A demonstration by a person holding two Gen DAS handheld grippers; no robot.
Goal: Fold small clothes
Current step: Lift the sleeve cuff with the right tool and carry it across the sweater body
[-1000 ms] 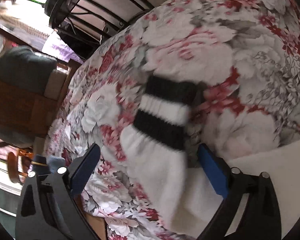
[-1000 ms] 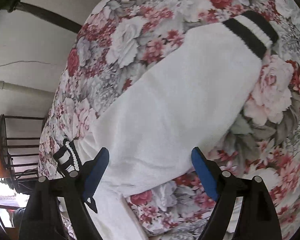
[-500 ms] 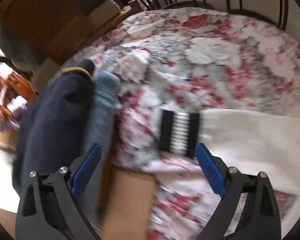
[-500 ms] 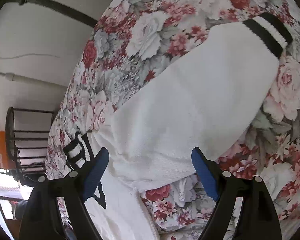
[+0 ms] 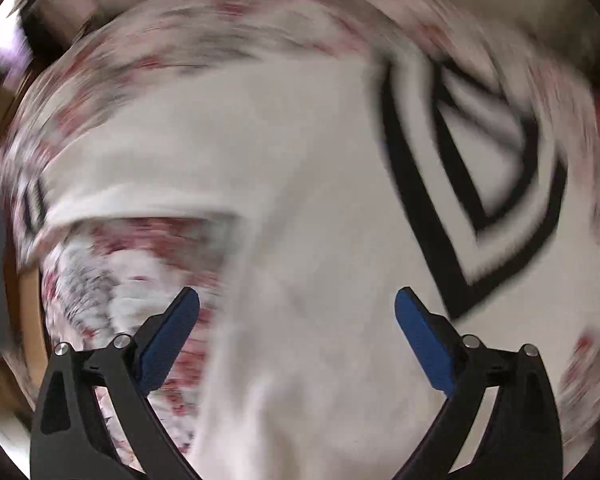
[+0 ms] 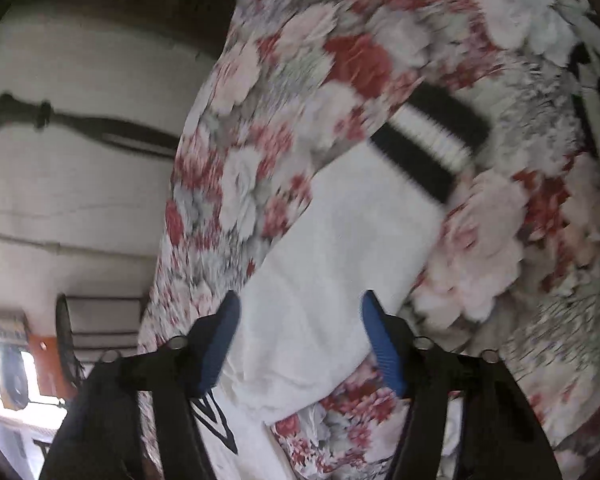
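White sweater (image 5: pixel 300 208) w/ black V-neck trim lying on floral sheet (image 6: pixel 500 248). L gripper (image 5: pixel 297 312) hovering over it, jaws spread. R gripper (image 6: pixel 300 320) straddling sleeve (image 6: pixel 340 264), jaws partly apart, not pinching.

Right gripper (image 6: pixel 298 334) narrowed — straddles white sleeve (image 6: pixel 340 272).

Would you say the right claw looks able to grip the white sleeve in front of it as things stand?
Probably yes: the right claw is open, and the white sleeve lies flat on the flowered cloth, reaching between its fingers with nothing on top.
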